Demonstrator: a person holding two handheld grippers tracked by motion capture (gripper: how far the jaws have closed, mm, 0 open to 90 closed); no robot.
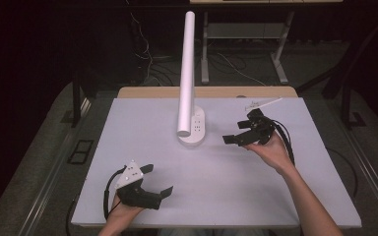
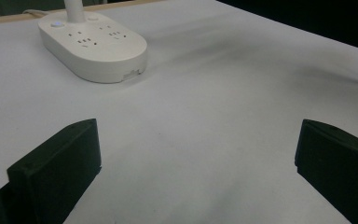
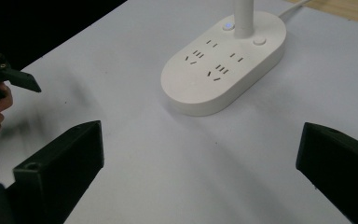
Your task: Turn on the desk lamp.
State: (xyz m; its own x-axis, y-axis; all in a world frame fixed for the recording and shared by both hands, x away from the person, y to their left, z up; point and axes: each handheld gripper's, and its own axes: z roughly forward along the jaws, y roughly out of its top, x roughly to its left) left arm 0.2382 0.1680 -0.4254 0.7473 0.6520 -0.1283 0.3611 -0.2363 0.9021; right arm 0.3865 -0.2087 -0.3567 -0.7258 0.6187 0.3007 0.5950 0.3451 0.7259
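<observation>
Here, a white lamp base (image 1: 193, 129) with socket slots stands on the white table (image 1: 295, 196), toward its far middle.

Its white tube (image 1: 186, 73) rises from the base. The right gripper (image 1: 240, 133) hovers just right of the base, jaws spread wide, holding nothing. The left gripper (image 1: 157, 181) sits well apart near the table's front edge, jaws also wide and bare, aimed toward the base.
</observation>
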